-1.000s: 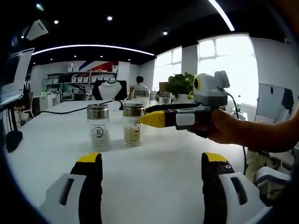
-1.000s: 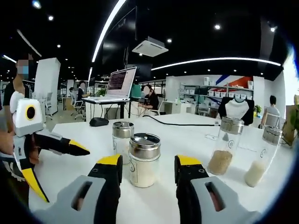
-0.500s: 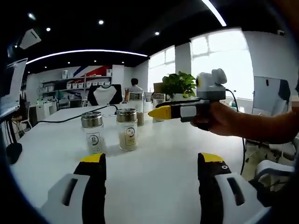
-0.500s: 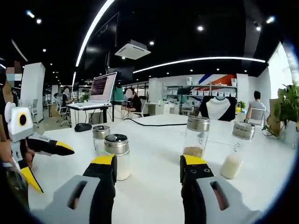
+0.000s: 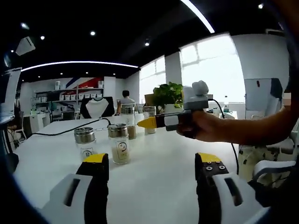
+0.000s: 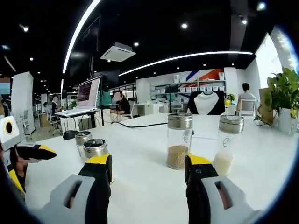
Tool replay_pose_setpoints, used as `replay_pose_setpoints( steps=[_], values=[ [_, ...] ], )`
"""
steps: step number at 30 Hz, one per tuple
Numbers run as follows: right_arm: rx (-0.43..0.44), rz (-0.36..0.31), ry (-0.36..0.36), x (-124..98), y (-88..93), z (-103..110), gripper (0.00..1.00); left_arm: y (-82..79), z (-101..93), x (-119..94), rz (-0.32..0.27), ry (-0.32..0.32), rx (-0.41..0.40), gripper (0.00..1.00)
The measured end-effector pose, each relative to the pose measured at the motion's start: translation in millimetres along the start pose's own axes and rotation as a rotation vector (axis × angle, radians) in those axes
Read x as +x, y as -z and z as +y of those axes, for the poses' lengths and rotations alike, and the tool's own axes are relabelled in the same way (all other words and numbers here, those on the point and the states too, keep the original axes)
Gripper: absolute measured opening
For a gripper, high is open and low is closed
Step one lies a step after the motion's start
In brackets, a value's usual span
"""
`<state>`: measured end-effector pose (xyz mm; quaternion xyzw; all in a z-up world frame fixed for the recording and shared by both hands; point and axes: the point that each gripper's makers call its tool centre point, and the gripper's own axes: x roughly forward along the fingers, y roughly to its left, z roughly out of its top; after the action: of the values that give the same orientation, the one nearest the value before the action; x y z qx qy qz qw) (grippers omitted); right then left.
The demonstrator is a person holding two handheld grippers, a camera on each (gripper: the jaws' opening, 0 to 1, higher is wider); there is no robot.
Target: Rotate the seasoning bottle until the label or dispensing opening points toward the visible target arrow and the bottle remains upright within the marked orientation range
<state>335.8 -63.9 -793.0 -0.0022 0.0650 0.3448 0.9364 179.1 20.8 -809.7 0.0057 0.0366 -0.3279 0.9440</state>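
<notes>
Right gripper open above table with 4 bottles.

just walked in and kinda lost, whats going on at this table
A person holds a two-jaw gripper in each hand above a white table. Neither is gripping anything: the left gripper and the right gripper both have their jaws apart. Two short seasoning bottles with metal lids stand upright side by side near the left gripper, untouched. Two taller glass jars stand farther along the table. No target arrow can be made out.
</notes>
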Motion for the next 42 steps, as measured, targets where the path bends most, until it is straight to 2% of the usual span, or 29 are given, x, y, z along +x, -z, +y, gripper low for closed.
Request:
replay_pose_setpoints(
  steps=[1,4,7,11,14,20,21,23,29,31,33,36,39,42],
  values=[
    [-0.001,0.000,0.002,1.9,-0.9,-1.2,0.66,3.0,0.2,0.7,0.018,0.003,-0.013,0.81],
    [0.001,0.000,-0.004,6.7,-2.4,-2.7,0.69,2.3,1.4,-0.3,0.013,-0.009,0.004,0.87],
    [0.010,0.006,0.004,11.5,-2.4,-6.6,0.73,3.8,1.2,-0.6,0.031,-0.010,-0.052,0.99],
    [-0.004,0.014,0.015,17.4,0.1,-11.3,0.73,1.7,7.8,-4.3,0.019,-0.038,-0.085,1.00],
    [-0.020,0.028,0.023,20.6,2.4,-15.0,0.73,5.6,9.4,-4.4,0.039,-0.039,-0.071,1.00],
    [-0.054,0.016,0.042,29.3,-5.7,-23.2,0.70,0.8,13.7,-6.4,0.010,-0.060,-0.063,0.99],
    [-0.060,0.016,0.044,30.9,-6.6,-24.6,0.69,0.0,14.9,-6.7,0.007,-0.067,-0.052,0.98],
    [-0.091,0.022,0.048,34.5,-8.8,-28.7,0.68,-7.1,23.7,-10.4,-0.020,-0.124,-0.003,0.95],
    [-0.071,-0.017,0.076,40.0,-23.9,-41.4,0.66,-4.7,25.4,-14.4,-0.016,-0.123,-0.004,0.88],
    [-0.075,-0.024,0.081,43.9,-27.8,-43.8,0.66,-6.9,24.9,-16.4,-0.038,-0.121,0.021,0.84],
    [-0.069,-0.038,0.090,47.2,-31.4,-47.2,0.63,-15.9,26.3,-20.1,-0.089,-0.138,0.056,0.80],
    [-0.060,-0.047,0.096,53.8,-34.9,-51.1,0.61,-13.9,28.5,-20.3,-0.075,-0.137,0.007,0.83],
    [-0.078,-0.037,0.105,61.9,-35.8,-52.8,0.59,-8.2,31.5,-17.8,-0.046,-0.144,-0.006,0.90],
    [-0.089,-0.037,0.114,66.1,-37.6,-54.6,0.57,-7.1,32.7,-18.0,-0.043,-0.148,-0.015,0.93]
  ],
)
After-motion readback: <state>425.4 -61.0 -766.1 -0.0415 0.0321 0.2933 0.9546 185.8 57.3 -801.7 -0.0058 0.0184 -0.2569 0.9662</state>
